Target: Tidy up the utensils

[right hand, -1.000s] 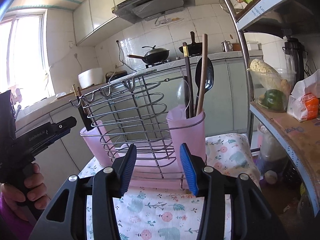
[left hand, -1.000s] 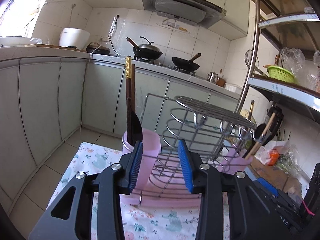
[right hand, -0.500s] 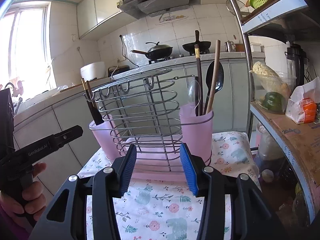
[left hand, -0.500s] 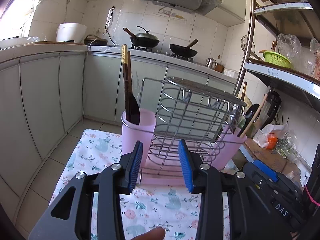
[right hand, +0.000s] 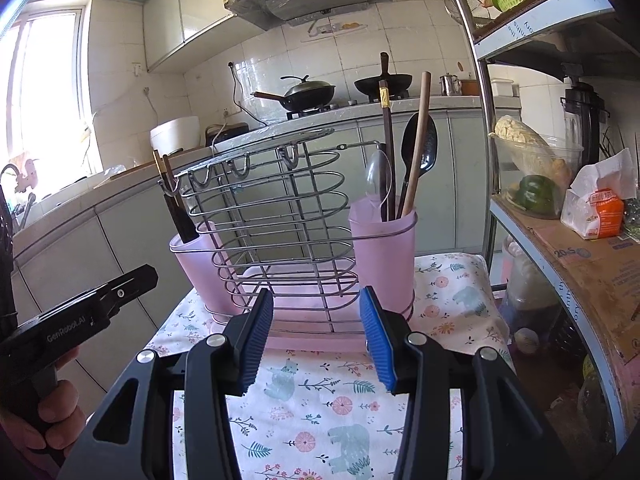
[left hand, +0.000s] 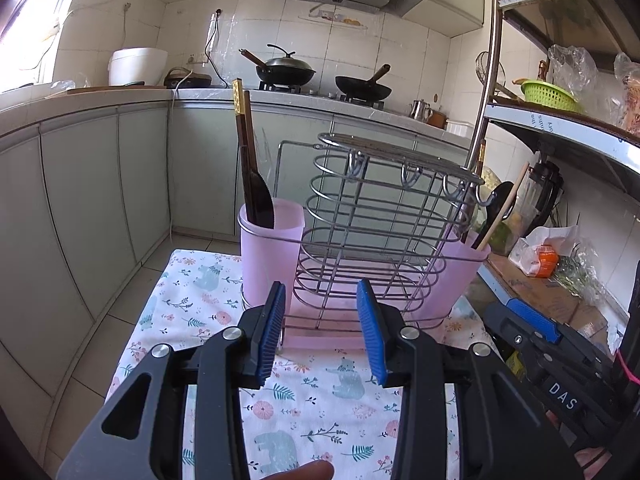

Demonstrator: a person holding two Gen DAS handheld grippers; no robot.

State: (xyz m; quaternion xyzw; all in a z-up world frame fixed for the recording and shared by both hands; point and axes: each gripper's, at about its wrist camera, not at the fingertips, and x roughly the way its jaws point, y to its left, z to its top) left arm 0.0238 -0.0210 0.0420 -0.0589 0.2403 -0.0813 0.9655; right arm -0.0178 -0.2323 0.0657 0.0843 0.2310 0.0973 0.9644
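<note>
A wire utensil rack [left hand: 380, 216] [right hand: 276, 216] stands on a floral cloth, with a pink cup at each end. The left cup [left hand: 272, 248] [right hand: 200, 260] holds a dark knife [left hand: 260, 200] and chopsticks [left hand: 242, 128]. The right cup [right hand: 384, 252] [left hand: 456, 272] holds a clear spoon [right hand: 379, 178], a black spoon [right hand: 420, 148], a wooden stick [right hand: 416, 148] and a chopstick. My left gripper [left hand: 322, 328] is open and empty, in front of the rack. My right gripper [right hand: 316, 332] is open and empty, also in front of the rack.
The floral cloth [right hand: 320, 392] covers a small table. A metal shelf unit [right hand: 560, 216] with food bags stands close on the right. Kitchen cabinets [left hand: 80, 200] and a stove with woks [left hand: 286, 68] lie behind.
Both grippers have drawn back from the rack and now sit lower and farther from it. Both stay open and empty.
</note>
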